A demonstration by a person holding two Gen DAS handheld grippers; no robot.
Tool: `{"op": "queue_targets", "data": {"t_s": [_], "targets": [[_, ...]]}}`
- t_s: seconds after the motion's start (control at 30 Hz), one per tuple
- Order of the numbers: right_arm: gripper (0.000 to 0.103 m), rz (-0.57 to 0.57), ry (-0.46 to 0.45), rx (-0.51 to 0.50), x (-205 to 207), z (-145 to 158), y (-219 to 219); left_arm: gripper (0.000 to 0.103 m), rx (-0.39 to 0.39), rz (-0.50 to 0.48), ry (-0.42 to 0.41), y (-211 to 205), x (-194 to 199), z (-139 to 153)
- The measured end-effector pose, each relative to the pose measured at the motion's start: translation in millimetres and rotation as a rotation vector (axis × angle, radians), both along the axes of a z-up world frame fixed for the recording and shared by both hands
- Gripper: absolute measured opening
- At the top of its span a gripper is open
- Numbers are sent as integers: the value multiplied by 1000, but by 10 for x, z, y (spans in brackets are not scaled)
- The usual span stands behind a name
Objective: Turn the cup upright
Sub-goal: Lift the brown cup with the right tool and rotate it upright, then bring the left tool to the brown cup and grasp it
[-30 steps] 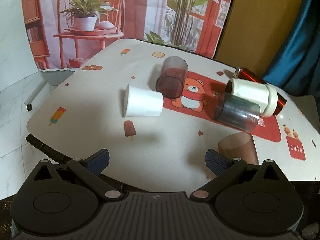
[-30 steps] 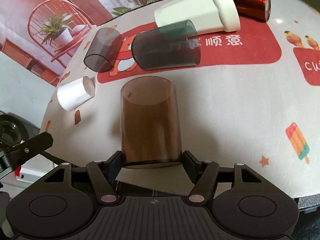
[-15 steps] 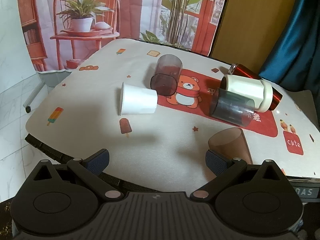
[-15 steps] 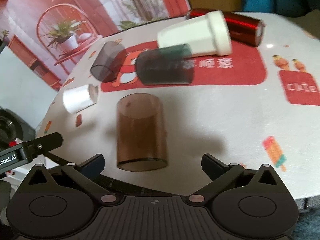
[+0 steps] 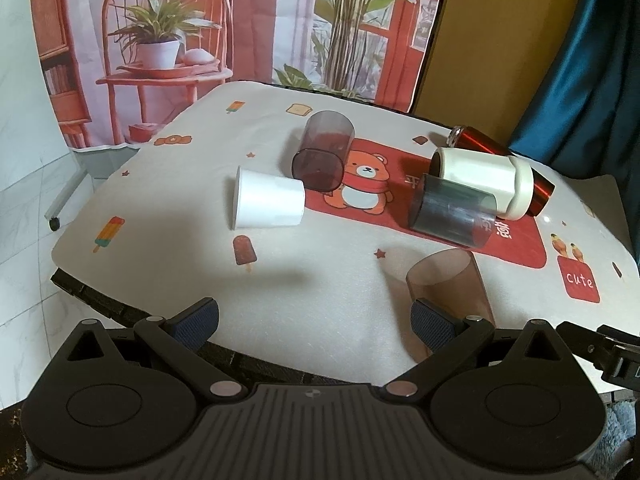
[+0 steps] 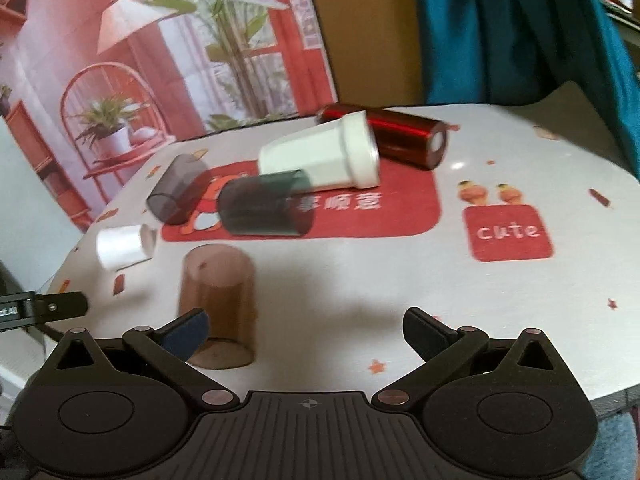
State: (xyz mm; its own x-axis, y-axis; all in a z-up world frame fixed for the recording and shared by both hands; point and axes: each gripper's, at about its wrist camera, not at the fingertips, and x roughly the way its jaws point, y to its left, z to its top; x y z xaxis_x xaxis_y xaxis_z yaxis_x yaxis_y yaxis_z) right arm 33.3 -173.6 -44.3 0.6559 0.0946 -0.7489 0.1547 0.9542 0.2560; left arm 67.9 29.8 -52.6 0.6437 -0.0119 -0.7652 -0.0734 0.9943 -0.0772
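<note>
Right hand-held gripper (image 6: 306,334) wide open, empty; left hand-held gripper (image 5: 314,322) likewise. Brown cup (image 6: 218,304) stands upright at the tabletop's (image 6: 500,300) near edge, beside the right one's left finger. Risk: a sideways swing knocks it over the edge. Open room lies right, toward the near-right corner.

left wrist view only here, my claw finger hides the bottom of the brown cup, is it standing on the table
Observer: Yes. The right wrist view shows the brown cup upright, its base flat on the table.
Operator: is the right claw holding it
Observer: No. The right claw is open, and the cup sits left of its gap, not between the fingers.
</note>
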Motion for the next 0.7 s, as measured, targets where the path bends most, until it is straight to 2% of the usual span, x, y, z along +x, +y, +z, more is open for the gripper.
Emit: {"op": "queue_targets", "data": {"t_s": [0.33, 0.7], "targets": [[103, 43, 15, -88, -75, -67, 35, 103, 31, -12, 11, -109, -17, 15], [103, -115, 32, -126, -84, -185, -211, 103, 34, -15, 72, -190, 37, 4]]}}
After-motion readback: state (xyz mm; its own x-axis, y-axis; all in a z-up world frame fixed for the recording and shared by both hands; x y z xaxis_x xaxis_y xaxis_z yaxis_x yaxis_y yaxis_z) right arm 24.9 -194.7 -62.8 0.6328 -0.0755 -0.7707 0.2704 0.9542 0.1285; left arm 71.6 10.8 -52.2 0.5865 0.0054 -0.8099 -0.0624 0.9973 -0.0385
